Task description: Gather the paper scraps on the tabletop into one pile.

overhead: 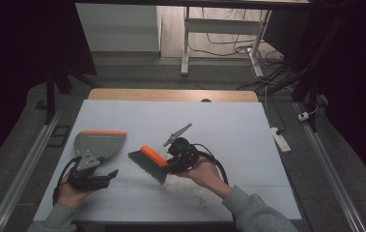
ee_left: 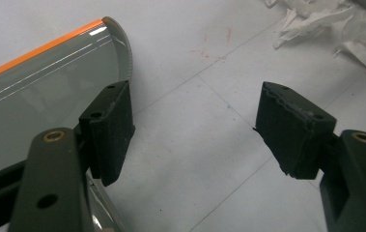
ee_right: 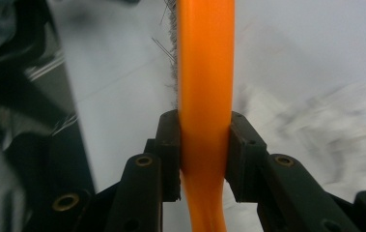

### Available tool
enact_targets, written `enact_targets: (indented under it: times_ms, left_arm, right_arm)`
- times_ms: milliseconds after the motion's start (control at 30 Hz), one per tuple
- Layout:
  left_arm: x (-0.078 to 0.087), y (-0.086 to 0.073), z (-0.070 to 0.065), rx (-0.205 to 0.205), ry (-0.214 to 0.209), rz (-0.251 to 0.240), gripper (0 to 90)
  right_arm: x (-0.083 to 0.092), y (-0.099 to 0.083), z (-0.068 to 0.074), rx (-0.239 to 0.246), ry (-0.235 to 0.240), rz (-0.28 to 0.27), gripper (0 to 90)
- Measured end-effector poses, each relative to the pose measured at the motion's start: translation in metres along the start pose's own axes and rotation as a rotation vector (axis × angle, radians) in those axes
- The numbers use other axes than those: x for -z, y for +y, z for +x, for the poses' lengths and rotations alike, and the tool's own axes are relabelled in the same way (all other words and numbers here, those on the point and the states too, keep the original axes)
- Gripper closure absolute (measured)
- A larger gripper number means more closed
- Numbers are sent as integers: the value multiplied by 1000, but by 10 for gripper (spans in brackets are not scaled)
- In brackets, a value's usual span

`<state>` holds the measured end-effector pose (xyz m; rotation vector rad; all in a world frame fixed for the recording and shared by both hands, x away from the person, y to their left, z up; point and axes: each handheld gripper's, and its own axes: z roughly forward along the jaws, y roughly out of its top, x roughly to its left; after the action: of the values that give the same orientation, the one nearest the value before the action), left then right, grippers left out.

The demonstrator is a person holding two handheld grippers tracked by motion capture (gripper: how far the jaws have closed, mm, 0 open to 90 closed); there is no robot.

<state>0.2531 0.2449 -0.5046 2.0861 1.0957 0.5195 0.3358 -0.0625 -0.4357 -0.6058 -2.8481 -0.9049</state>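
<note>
Aloft, right hand-held gripper (overhead: 171,164) clamps brush (overhead: 147,163).

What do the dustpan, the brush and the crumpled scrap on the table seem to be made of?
Dustpan: probably grey plastic, glossy with light streaks, and an orange edge strip that may be rubber.
Brush: smooth, shiny orange back, likely plastic; fine grey bristles, probably synthetic.
Scrap: white, matt, creased and torn, like tissue paper.

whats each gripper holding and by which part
The right gripper is shut on the brush, clamping its orange handle. The left gripper is open, holding nothing.
</note>
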Motion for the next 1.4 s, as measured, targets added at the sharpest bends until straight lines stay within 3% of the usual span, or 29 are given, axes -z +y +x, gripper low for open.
enact_targets:
  times_ms: [167,333,467,533,600,633,833,1033,1200,1400]
  left_arm:
    - [0,0,-1,-3,-1,1,304]
    - [0,0,-1,-4,-3,5,304]
    - [-1,0,0,-2,-3,8,304]
    - [-2,0,0,-4,-7,12,304]
    - [-2,0,0,-7,-5,15,304]
    - [-2,0,0,-7,-5,16,304]
    - [-3,0,-1,-5,-7,22,303]
    - [-1,0,-1,-6,-5,17,303]
    - [-1,0,0,-4,-5,14,303]
    - [-3,1,-1,-7,-9,18,303]
  right_arm:
    - [-18,-7,11,35,24,119,699]
    - [-27,-8,-3,-1,-19,182,699]
    - [-20,-7,-23,-43,-92,169,699]
    - [-14,-8,-34,-60,-151,150,699]
    - [-7,-9,-42,-87,-150,124,699]
    - [-3,-9,-41,-96,-148,103,699]
    - [27,5,-22,-35,-123,-6,699]
    - [43,8,-18,-14,-121,-39,699]
    - [51,-14,-21,-1,-100,-24,698]
    - [69,-59,-20,49,-95,62,699]
